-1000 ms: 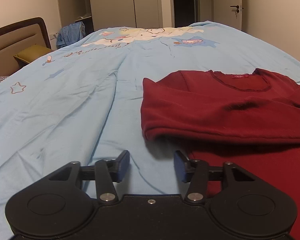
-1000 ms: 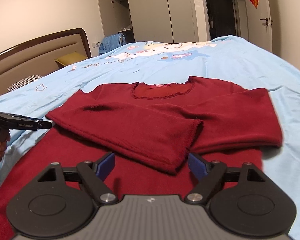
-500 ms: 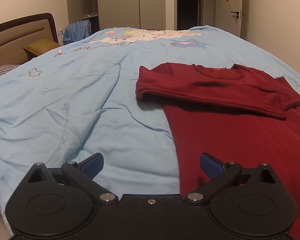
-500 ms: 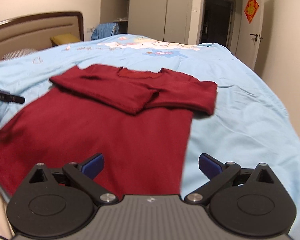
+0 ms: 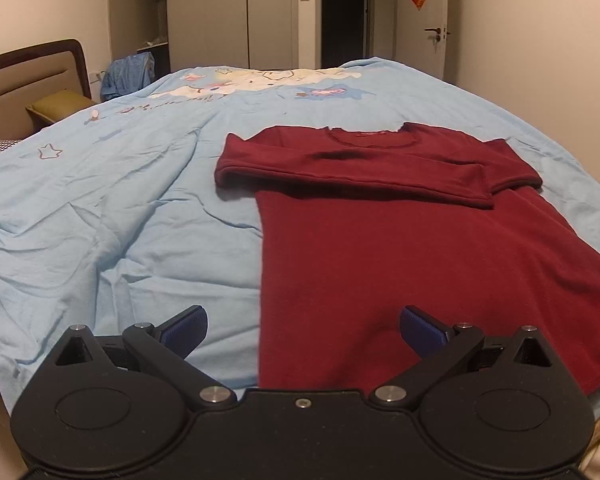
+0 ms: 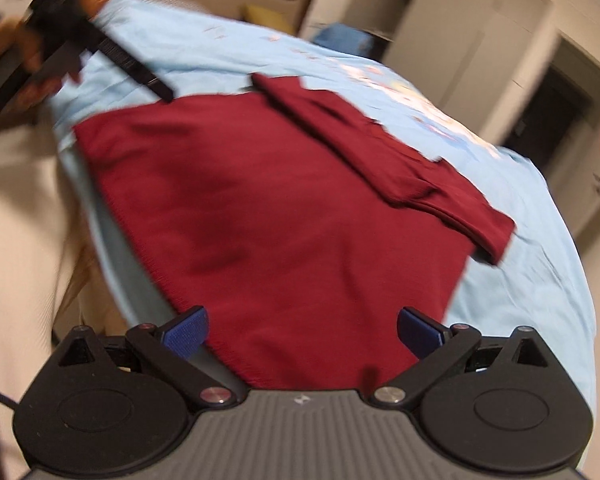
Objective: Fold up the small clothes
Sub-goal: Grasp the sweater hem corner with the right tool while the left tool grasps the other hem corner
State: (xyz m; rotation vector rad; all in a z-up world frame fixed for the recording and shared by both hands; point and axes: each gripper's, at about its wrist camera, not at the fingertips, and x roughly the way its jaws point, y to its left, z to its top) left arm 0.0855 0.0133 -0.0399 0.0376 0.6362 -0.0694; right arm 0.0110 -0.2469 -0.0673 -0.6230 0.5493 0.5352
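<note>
Lying flat on the blue bed (image 5: 120, 200), centre-right of the left-wrist frame, the red top (image 5: 420, 260) has both sleeves folded across the chest; body folds remain, by my reading. Left gripper (image 5: 302, 330) and right gripper (image 6: 302, 332) gape wide, empty, above the hem.

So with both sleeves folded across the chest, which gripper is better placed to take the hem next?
Probably the right gripper: the red top's hem lies between its open fingers. The left gripper, also open, straddles the top's side edge, half over blue bedcover.
</note>
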